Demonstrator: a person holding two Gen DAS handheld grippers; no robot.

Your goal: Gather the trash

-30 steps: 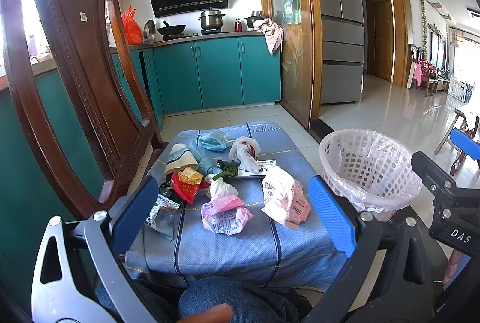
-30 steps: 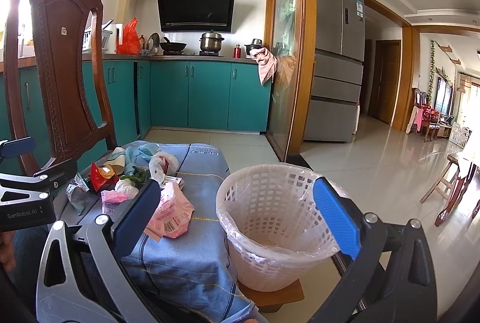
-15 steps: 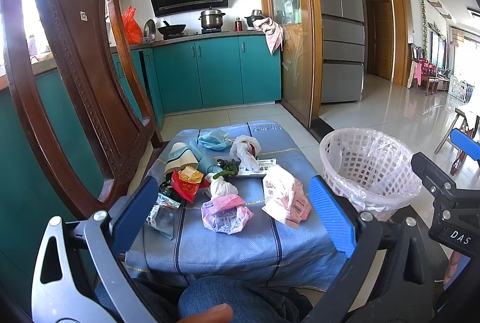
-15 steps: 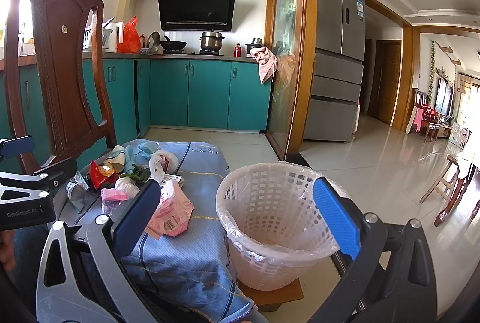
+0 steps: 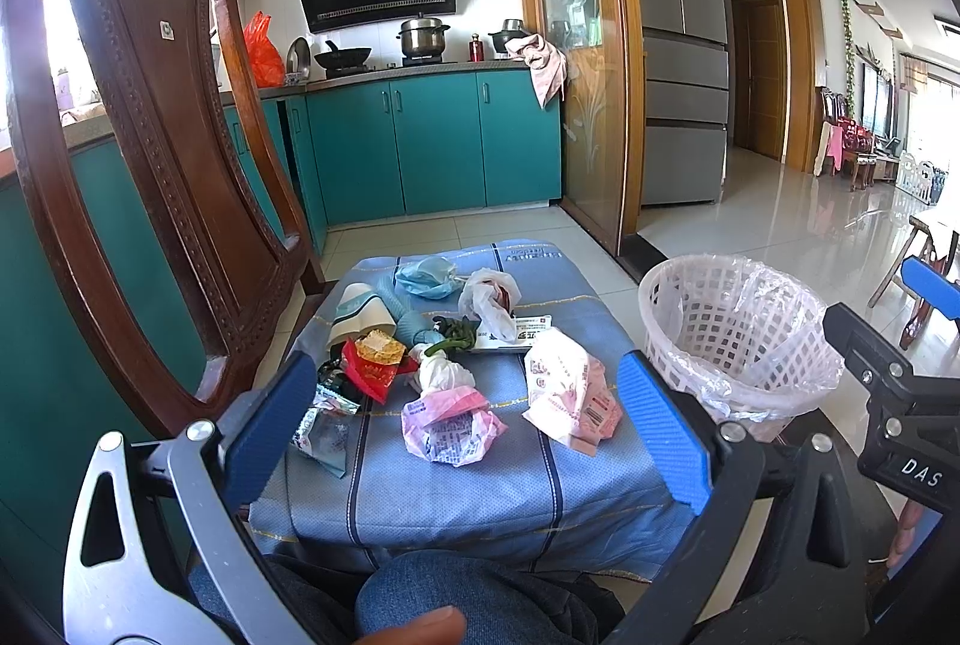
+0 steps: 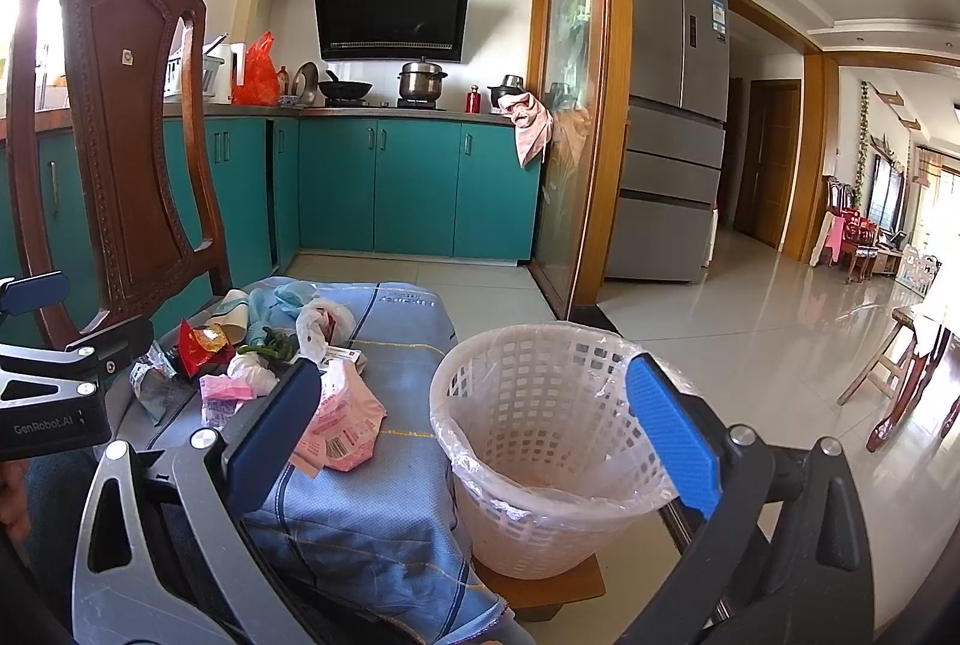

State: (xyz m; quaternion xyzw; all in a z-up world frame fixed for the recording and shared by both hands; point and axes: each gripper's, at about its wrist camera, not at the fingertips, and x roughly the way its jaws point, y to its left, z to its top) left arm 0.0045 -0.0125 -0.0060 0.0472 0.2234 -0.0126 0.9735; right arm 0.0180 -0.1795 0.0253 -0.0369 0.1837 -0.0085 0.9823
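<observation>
Trash lies in a heap on a blue cloth-covered seat [image 5: 468, 483]: a pink crumpled wrapper [image 5: 450, 426], a pink-and-white bag [image 5: 567, 393], a red snack packet [image 5: 372, 363], a white plastic bag [image 5: 489, 300], a paper cup [image 5: 357, 315] and a silver wrapper [image 5: 324, 432]. A white lattice bin [image 5: 735, 339] lined with clear plastic stands to the right. My left gripper [image 5: 465, 432] is open, held short of the heap with nothing between its fingers. My right gripper [image 6: 474, 426] is open in front of the bin [image 6: 540, 435], also holding nothing.
A carved wooden chair back [image 5: 150, 153] rises at the left of the seat. Teal kitchen cabinets [image 5: 432, 147] and a steel fridge [image 5: 681, 87] stand behind. Tiled floor [image 5: 780, 231] opens to the right. The bin rests on a small wooden board [image 6: 540, 585]. A person's knee [image 5: 468, 597] shows below.
</observation>
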